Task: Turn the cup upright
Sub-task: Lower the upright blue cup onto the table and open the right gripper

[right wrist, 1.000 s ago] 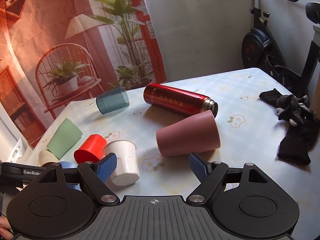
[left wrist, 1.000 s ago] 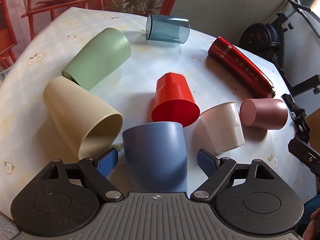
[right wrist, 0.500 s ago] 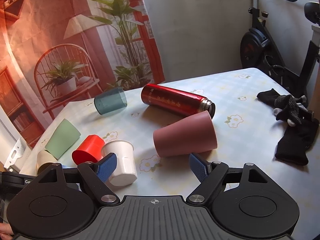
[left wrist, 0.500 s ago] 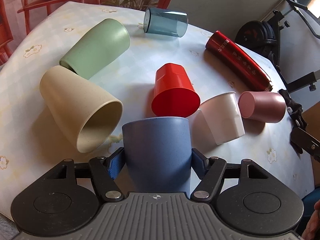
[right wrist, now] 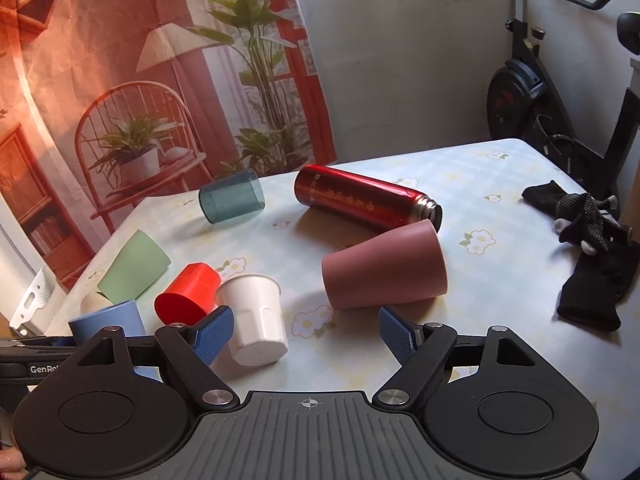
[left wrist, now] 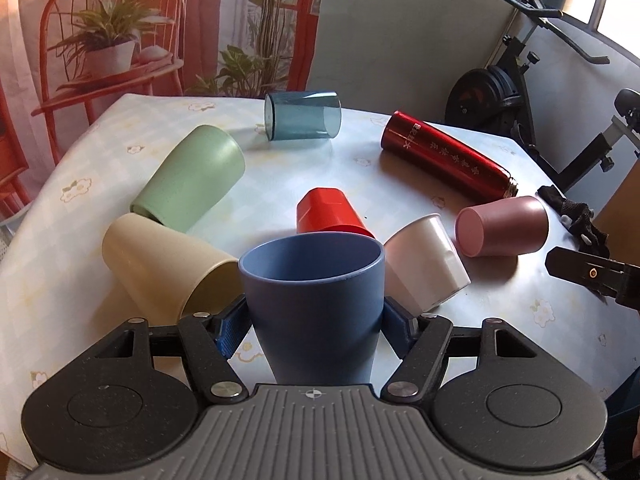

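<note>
My left gripper is shut on a blue cup, which is tilted nearly upright with its open mouth up and toward the camera. The blue cup also shows at the left in the right wrist view. My right gripper is open and empty, above the table just in front of a white cup and a pink cup, both on their sides.
On the flowered table lie a beige cup, a green cup, a red cup, a clear blue-grey cup and a red thermos. Black gloves lie at the right. An exercise bike stands beyond.
My left gripper closed on the blue cup, lifted it and tipped it from lying down to nearly upright. My right gripper stayed open and shifted slightly.
</note>
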Action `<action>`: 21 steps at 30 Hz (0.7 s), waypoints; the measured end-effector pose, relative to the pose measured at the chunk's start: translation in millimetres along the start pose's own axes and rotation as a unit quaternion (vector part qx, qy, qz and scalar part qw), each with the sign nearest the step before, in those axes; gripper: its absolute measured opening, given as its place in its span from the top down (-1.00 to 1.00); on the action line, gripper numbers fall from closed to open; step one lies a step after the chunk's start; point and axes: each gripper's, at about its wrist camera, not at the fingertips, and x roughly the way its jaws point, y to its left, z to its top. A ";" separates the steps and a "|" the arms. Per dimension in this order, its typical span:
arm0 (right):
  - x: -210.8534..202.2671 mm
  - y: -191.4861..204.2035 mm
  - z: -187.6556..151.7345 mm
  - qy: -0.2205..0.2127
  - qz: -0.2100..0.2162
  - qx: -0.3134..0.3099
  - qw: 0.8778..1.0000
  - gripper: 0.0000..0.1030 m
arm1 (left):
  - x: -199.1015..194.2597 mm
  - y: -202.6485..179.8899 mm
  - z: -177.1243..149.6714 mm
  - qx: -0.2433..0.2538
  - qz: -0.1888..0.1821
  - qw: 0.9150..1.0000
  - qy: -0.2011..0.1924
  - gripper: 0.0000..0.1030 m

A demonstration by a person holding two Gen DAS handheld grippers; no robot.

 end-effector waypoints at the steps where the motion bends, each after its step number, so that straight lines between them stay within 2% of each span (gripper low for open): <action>1: -0.2 0.5 0.6 0.000 -0.001 -0.001 1.000 -0.49 | 1.3 -2.1 0.0 0.004 0.003 1.000 -0.006 -0.39; 15: -0.6 -4.7 2.3 -0.001 -0.006 0.005 1.000 -0.49 | 11.6 -16.0 9.4 0.031 0.015 0.999 -0.041 -0.39; 21: 0.5 -9.3 2.1 0.001 -0.009 0.012 1.000 -0.49 | 11.7 -18.1 4.4 0.046 0.012 0.998 -0.030 -0.39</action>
